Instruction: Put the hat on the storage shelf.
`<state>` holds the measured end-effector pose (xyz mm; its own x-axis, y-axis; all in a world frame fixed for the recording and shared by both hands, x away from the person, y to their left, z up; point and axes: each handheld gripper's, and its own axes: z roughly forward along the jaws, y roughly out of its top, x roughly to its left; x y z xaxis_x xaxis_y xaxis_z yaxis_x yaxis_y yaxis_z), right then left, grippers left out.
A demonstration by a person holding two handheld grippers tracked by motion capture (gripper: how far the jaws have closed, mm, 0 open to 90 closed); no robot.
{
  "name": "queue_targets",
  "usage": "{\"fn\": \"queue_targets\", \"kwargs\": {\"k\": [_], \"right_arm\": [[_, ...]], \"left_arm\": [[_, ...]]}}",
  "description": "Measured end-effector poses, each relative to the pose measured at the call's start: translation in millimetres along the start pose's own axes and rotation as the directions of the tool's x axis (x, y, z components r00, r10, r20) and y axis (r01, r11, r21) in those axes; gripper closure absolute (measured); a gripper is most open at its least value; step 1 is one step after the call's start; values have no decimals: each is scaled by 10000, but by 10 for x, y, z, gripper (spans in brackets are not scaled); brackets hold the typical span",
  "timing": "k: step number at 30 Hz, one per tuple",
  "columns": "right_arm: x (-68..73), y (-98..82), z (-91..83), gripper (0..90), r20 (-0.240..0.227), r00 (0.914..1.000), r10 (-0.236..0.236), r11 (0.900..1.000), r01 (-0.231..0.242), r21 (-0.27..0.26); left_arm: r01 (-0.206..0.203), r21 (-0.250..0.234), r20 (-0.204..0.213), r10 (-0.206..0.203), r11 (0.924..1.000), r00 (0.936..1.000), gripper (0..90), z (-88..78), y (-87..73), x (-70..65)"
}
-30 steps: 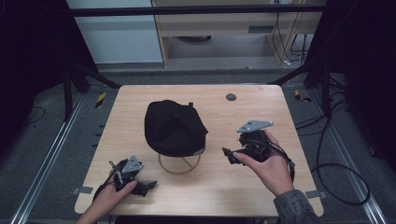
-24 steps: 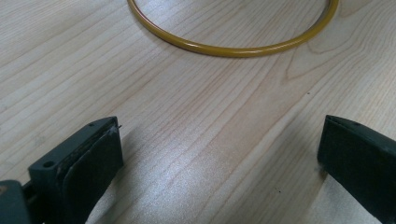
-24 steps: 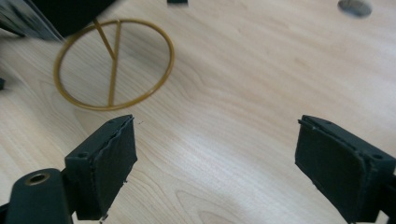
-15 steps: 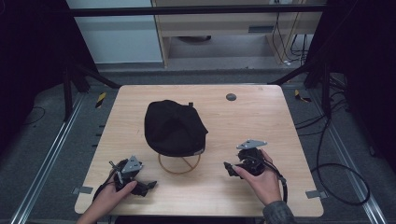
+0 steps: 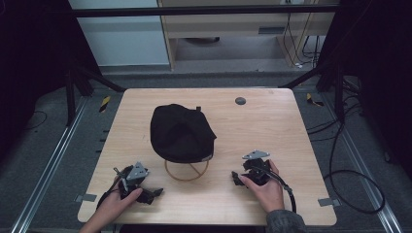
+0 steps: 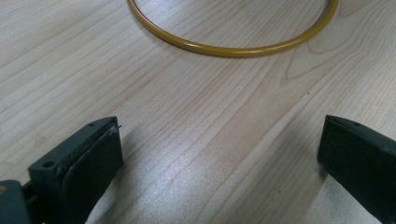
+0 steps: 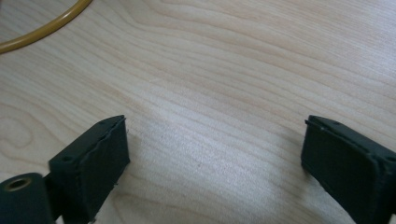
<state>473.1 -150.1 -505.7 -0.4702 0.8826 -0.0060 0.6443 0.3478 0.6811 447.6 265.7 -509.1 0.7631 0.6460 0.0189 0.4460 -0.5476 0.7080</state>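
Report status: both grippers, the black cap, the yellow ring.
Left gripper open, empty, low over table. Right gripper open, empty, jaws just widened. Black cap sits mid-table, overlapping yellow ring. Nothing between the grippers and the ring.

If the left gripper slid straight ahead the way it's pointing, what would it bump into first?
Probably the yellow ring: it lies on the table ahead of the open left gripper, with bare wood between.

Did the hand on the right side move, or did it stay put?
Yes. The right gripper came down toward the near edge of the table, ending farther from the black cap. Its jaws have just been opening, with nothing between them.
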Motion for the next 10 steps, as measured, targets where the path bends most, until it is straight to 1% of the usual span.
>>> {"fn": "queue_targets", "kwargs": {"k": [1,2,3,4,5,8,10], "right_arm": [[0,0,0,63,0,10000,0,10000,0,0],[19,-12,11,35,-22,9999,117,9998,-117,-145],[24,-20,23,22,35,10000,54,9997,-53,-223],[31,-32,29,17,10,10000,52,9994,-52,-348],[30,-64,30,17,9,10000,45,9982,-44,-593],[17,-83,14,17,-81,9999,-117,9981,112,-612],[16,-91,5,17,-90,9999,-110,9981,105,-603]], "left_arm": [[0,0,0,0,10000,10000,0,0,0,0],[3,-2,1,-3,10000,10000,0,0,0,0],[3,-2,1,-3,10000,10000,0,0,0,0],[4,-1,2,-4,10000,10000,0,0,0,0],[1,-4,1,-1,10000,10000,0,0,0,-1],[4,-4,3,-4,10000,10000,0,0,0,-1],[4,-2,3,-4,10000,10000,0,0,0,-1]]}}
